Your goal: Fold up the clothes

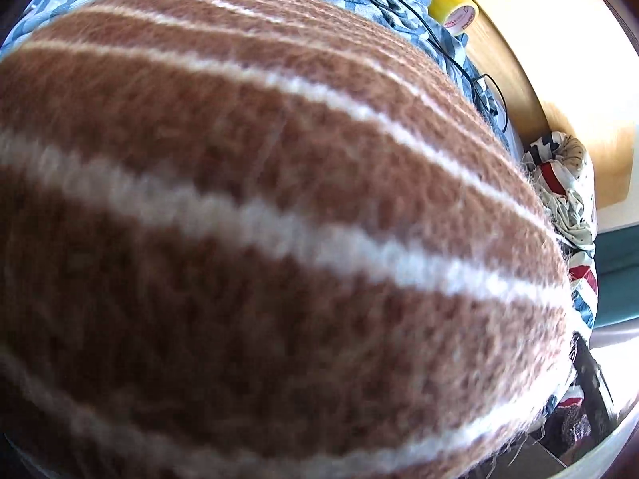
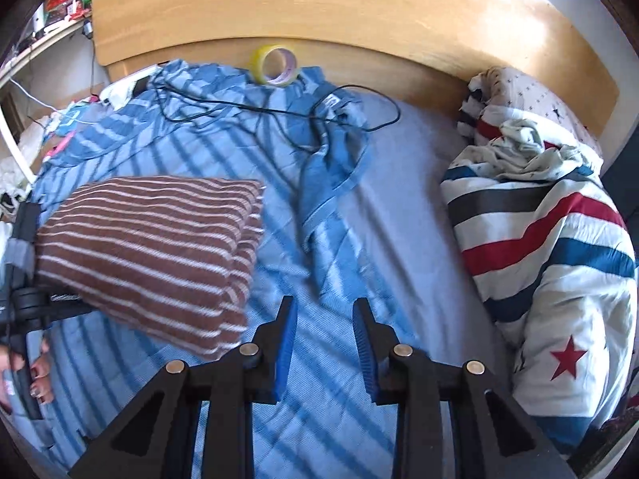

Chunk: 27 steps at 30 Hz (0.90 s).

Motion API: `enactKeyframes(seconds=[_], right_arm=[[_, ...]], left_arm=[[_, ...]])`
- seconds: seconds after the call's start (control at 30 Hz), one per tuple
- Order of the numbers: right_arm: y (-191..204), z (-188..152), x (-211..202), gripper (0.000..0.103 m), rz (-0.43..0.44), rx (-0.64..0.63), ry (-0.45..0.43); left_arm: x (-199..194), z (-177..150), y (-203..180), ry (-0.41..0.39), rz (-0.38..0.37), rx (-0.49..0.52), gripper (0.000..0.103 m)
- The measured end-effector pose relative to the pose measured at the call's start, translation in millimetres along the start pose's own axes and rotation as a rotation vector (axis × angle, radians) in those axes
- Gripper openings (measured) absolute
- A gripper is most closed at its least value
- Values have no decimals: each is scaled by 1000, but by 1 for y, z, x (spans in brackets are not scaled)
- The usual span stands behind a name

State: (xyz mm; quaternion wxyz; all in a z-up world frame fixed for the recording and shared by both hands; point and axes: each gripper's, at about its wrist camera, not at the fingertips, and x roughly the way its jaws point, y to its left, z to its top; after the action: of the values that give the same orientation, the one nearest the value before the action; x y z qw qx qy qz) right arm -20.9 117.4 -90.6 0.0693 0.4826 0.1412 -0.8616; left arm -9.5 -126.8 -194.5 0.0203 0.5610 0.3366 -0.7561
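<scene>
Hanging from left fingers: sweater [image 2: 151, 255]

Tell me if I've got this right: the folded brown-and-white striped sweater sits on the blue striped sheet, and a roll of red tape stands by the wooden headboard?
Nearly. The tape roll is yellow, not red, as the right wrist view shows. The rest holds: the folded brown-and-white striped sweater sits on the blue striped sheet, and the tape stands by the wooden headboard.

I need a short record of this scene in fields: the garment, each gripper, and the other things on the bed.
garment: brown striped sweater, folded, lifted at its left edge
left gripper: hidden behind the sweater, shut on it
right gripper: nothing between the fingers, jaws closing
bed: blue striped sheet
near headboard: yellow tape roll, black cable
right side: star-patterned quilt
</scene>
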Motion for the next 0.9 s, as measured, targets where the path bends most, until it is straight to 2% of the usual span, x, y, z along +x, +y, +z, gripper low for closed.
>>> enactKeyframes(seconds=[0.07, 0.17, 0.27, 0.43, 0.5, 0.67, 0.73, 0.9], right_arm=[[-2, 5, 5, 32, -35, -5, 0], [-7, 12, 6, 32, -23, 10, 0], [-1, 21, 2, 32, 41, 20, -10], [55, 48, 1, 33, 193, -44, -38], [79, 59, 7, 33, 238, -71, -37], [118, 82, 46, 36, 355, -54, 41], [125, 81, 70, 36, 344, -45, 95], [142, 50, 82, 39, 291, -123, 61]], left_arm=[[0, 0, 1, 9, -7, 13, 3], [1, 2, 1, 22, -16, 37, 3], [1, 2, 0, 25, -12, 46, 3], [0, -2, -3, -11, -2, 47, 3], [-2, -4, -6, -37, 15, 64, 3], [-6, -12, -22, -127, 89, 142, 3], [-7, -16, -28, -174, 110, 180, 3], [-7, -27, -36, -292, 119, 247, 1]])
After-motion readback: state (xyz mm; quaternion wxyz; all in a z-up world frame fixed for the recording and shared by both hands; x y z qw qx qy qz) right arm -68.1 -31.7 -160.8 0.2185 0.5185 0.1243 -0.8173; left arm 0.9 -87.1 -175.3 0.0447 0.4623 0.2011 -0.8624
